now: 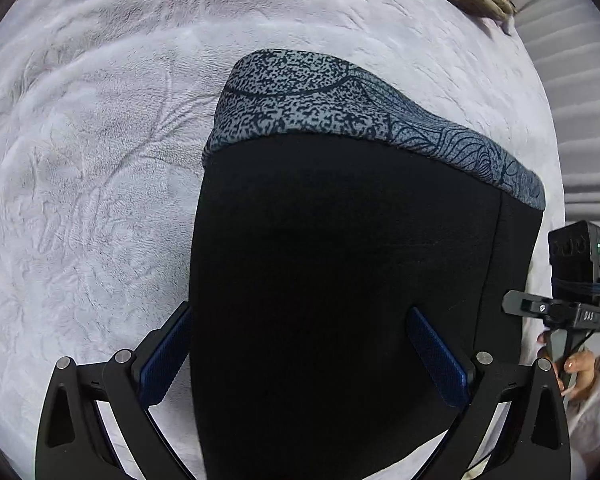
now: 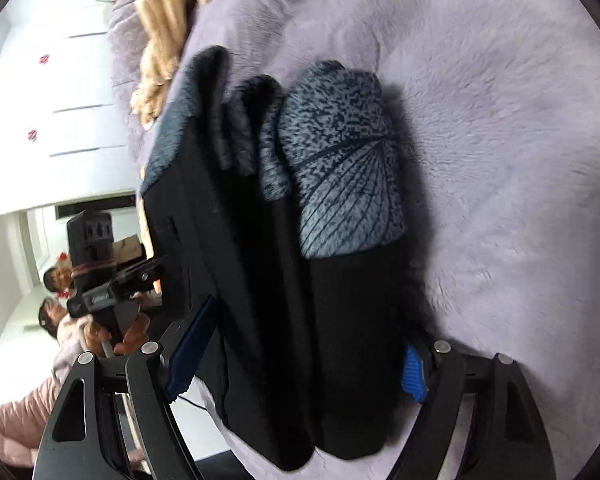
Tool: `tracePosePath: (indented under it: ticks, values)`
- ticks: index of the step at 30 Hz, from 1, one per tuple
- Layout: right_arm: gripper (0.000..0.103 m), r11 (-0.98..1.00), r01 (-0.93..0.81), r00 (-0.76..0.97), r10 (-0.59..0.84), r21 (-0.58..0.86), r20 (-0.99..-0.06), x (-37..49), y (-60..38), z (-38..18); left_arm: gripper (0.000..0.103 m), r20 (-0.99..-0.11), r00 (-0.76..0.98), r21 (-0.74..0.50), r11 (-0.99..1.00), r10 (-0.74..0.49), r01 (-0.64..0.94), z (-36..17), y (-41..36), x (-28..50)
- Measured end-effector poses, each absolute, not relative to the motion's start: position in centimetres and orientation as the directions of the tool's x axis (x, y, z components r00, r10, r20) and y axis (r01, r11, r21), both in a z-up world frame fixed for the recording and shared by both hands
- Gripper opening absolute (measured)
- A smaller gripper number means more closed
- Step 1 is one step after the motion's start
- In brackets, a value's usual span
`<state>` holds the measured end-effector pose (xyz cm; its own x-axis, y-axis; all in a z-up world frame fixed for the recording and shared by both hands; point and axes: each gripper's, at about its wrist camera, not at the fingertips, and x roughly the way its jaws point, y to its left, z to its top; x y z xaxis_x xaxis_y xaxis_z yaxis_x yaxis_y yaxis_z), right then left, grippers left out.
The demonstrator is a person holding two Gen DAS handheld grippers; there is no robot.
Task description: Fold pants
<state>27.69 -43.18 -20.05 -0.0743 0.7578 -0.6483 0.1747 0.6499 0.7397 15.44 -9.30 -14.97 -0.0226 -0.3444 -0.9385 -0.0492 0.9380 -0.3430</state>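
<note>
pants: black fabric with grey-blue speckled, line-patterned band at far end. left wrist view: flat smooth panel, band edge curved across top, lying on lilac plush bed cover. right wrist view: pants bunched in several upright folds, patterned ends stacked side by side.

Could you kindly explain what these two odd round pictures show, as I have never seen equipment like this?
Each picture comes from a fisheye camera on a hand-held two-finger gripper, looking forward along its fingers. No robot is involved: a person holds one in each hand. The left view shows the left gripper, its blue-padded black fingers wide apart around the black pants with a grey patterned band. The right view shows the right gripper likewise astride the bunched pants. Whether either grips the cloth is unclear. Everything lies on a fluffy pale lilac blanket.
</note>
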Motion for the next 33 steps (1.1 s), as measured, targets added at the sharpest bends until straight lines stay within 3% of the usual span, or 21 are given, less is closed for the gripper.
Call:
tracePosePath:
  ticks: [1, 2, 4, 7, 18, 25, 28, 31, 33]
  values:
    - [0.081, 0.664, 0.188, -0.08, 0.745, 0.724, -0.663, 27.7, -43.1, -20.1, 0.089, -0.935, -0.004, -0.354, 0.934, -0.355, -0.045, -14.5, -9.4, 15.1]
    - [0.079, 0.682, 0.19, -0.08, 0.728, 0.706, -0.681, 27.7, -42.8, -19.7, 0.086, -0.93, 0.015, -0.368, 0.929, -0.367, -0.031, -13.8, -9.6, 14.8]
    - [0.065, 0.688, 0.183, -0.072, 0.721, 0.702, -0.689, 27.3, -42.6, -18.6, 0.066, -0.924, 0.044, -0.381, 0.925, -0.381, 0.008, -12.2, -9.4, 13.9]
    - [0.05, 0.662, 0.183, -0.045, 0.744, 0.727, -0.666, 26.2, -42.5, -16.2, 0.057, -0.911, 0.084, -0.401, 0.915, -0.404, 0.048, -9.6, -9.4, 12.2]
    - [0.049, 0.64, 0.15, 0.055, 0.756, 0.753, -0.653, 20.5, -36.0, -8.1, 0.057, -0.889, 0.142, -0.42, 0.898, -0.436, 0.127, -4.1, -0.9, 7.1]
    - [0.049, 0.649, 0.161, 0.11, 0.736, 0.743, -0.668, 16.6, -24.9, -7.4, 0.057, -0.913, 0.111, -0.371, 0.912, -0.393, 0.175, -3.7, 8.5, 5.2]
    - [0.049, 0.645, 0.206, 0.125, 0.729, 0.736, -0.673, 14.6, -20.7, -9.1, 0.065, -0.949, 0.06, -0.298, 0.944, -0.309, 0.139, -6.4, 12.0, 5.0]
    - [0.053, 0.695, 0.304, 0.074, 0.664, 0.651, -0.744, 13.3, -17.4, -12.2, 0.065, -0.996, 0.063, -0.06, 0.988, -0.069, 0.14, -8.7, 14.5, 4.3]
    - [0.059, 0.766, 0.337, 0.034, 0.572, 0.548, -0.82, 12.9, -16.3, -12.9, 0.065, -0.991, 0.072, -0.102, 0.99, -0.109, 0.098, -8.4, 16.5, 3.8]
